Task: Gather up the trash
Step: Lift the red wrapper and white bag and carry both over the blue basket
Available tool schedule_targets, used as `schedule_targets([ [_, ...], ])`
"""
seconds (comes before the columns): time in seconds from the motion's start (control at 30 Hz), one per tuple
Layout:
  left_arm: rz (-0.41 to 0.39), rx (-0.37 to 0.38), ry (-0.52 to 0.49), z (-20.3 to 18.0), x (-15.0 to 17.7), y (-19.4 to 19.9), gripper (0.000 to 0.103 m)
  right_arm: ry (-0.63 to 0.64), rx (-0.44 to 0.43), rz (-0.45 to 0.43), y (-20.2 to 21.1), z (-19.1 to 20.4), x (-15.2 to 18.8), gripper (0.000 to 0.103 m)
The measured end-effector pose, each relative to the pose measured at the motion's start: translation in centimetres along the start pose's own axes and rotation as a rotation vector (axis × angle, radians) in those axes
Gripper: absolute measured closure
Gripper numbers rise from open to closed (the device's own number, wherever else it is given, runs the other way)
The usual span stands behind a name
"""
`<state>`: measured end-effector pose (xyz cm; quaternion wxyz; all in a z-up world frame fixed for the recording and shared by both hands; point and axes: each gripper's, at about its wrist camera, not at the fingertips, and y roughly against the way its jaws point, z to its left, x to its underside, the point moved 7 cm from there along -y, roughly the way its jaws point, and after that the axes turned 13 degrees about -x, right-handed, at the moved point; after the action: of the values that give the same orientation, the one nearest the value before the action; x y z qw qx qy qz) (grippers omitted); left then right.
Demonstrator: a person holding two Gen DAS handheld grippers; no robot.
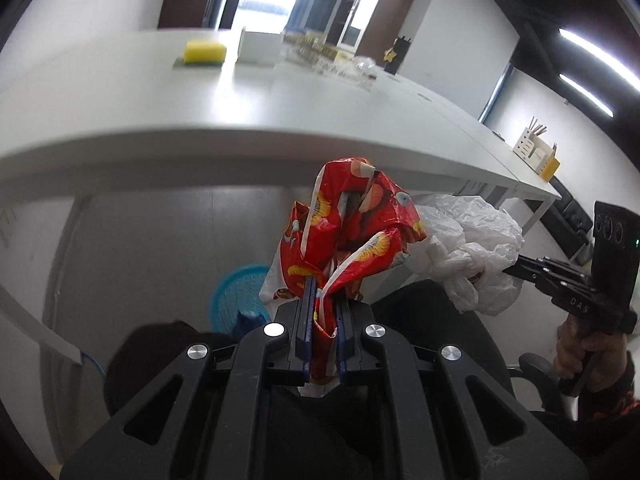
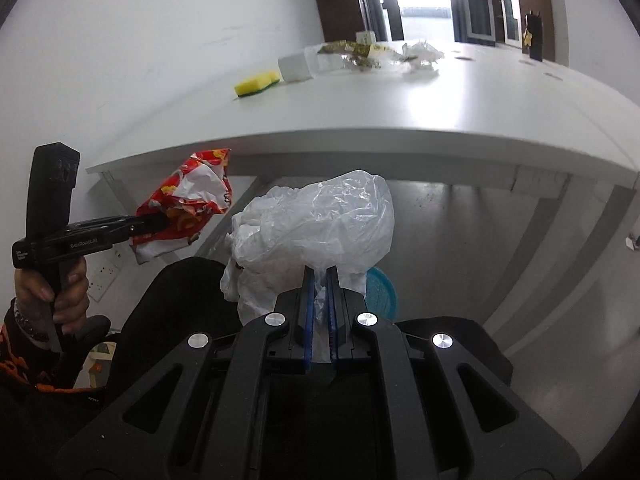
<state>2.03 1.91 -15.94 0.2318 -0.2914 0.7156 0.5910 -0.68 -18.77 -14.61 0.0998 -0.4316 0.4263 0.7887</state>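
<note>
A white table (image 2: 400, 120) carries a yellow sponge (image 2: 256, 84), a white box (image 2: 295, 66) and crumpled wrappers (image 2: 384, 56).

The right gripper (image 1: 516, 269) body reads "DAS"; the left gripper (image 2: 160, 222) body reads "GenRobot.AI"; smaller print beside it is illegible.

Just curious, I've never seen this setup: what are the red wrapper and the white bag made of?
Red snack wrapper: apparently glossy printed plastic film; it shines and holds sharp creases. White bag: thin translucent plastic, softly crinkled, light showing through. Both are guesses from their look.
</note>
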Motion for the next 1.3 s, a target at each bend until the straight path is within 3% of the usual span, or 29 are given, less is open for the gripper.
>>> schedule_targets([
  [0.1, 0.062, 0.023, 0.052, 0.7, 0.9, -2.2, 0.096, -0.025, -0.005, 0.018, -1.8, -0.9, 0.6, 0.098],
  [0.23, 0.082, -0.046, 0.006, 0.2, 1.9, -3.8, 0.095, -0.075, -0.016, 0.011, -3.3, -1.7, 0.9, 0.098],
  [0.4, 0.103, -0.061, -0.01, -0.6, 2.4, -5.0, 0.095, -0.098, -0.028, 0.038, -5.2, -2.5, 1.4, 0.098],
  [0.63, 0.207, -0.09, 0.079, 1.6, 3.4, -8.3, 0.095, -0.087, -0.02, 0.089, -9.0, -3.6, 1.6, 0.098],
  [1.3, 0.249, -0.179, 0.08, 1.9, 3.6, -14.8, 0.095, -0.187, 0.011, 0.253, -18.5, -8.7, 2.8, 0.098],
])
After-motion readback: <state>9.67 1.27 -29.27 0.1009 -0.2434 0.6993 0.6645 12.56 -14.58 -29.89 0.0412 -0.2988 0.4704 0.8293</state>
